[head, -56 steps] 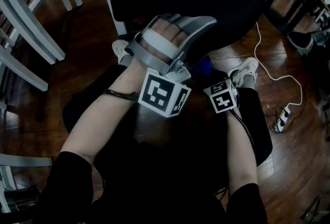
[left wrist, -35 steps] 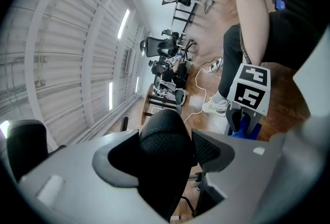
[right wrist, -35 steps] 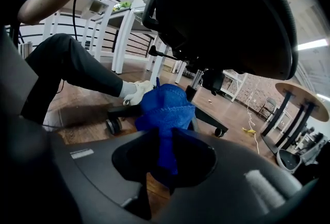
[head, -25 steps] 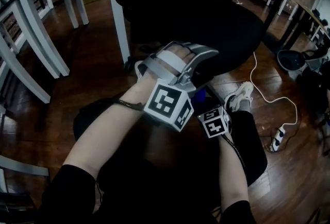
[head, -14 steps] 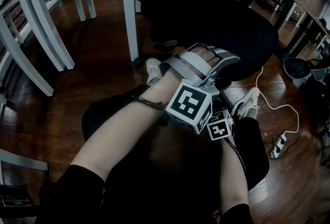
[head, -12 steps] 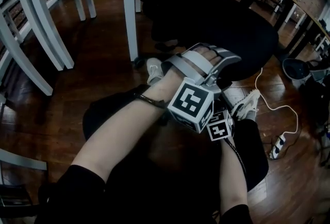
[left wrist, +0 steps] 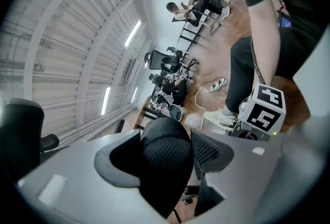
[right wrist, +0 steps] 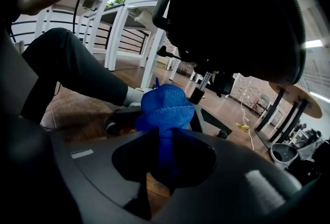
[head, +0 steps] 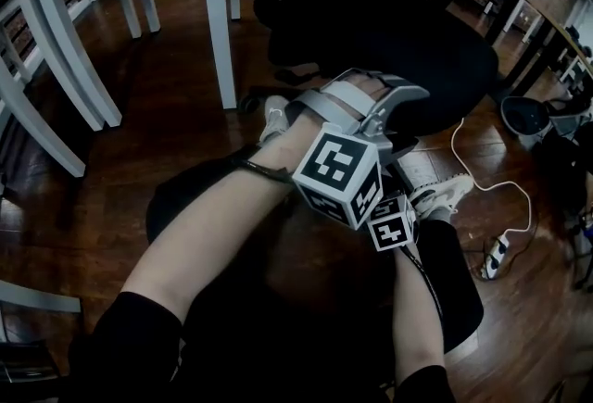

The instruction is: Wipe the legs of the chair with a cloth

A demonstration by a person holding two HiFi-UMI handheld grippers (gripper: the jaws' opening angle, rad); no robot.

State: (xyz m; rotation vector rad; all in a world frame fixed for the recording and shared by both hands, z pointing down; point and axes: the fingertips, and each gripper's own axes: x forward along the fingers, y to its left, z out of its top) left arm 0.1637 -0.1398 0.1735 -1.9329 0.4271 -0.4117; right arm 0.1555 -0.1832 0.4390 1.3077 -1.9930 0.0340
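Observation:
The black office chair's seat (head: 408, 49) fills the middle of the head view. My left gripper (left wrist: 170, 141) points level at the seat's padded rim (left wrist: 165, 166). The rim sits between its jaws, which are closing on it. Its marker cube (head: 338, 174) shows in front of the seat. My right gripper (right wrist: 166, 135) is lower, under the seat, shut on a bunched blue cloth (right wrist: 166, 107). The cloth hangs in front of the chair's black star base (right wrist: 121, 116), beside the column (right wrist: 198, 91). I cannot tell whether cloth and leg touch. The right cube (head: 391, 223) sits just below the left one.
White table legs (head: 218, 21) stand left of the chair. A white cable and power strip (head: 494, 253) lie on the wooden floor at the right. The person's shoes (head: 435, 197) rest near the chair base. A caster (right wrist: 223, 134) ends the far leg.
Over the last second the left gripper and the seat rim have shifted a little to the right in the head view. The right gripper's cube has hardly moved.

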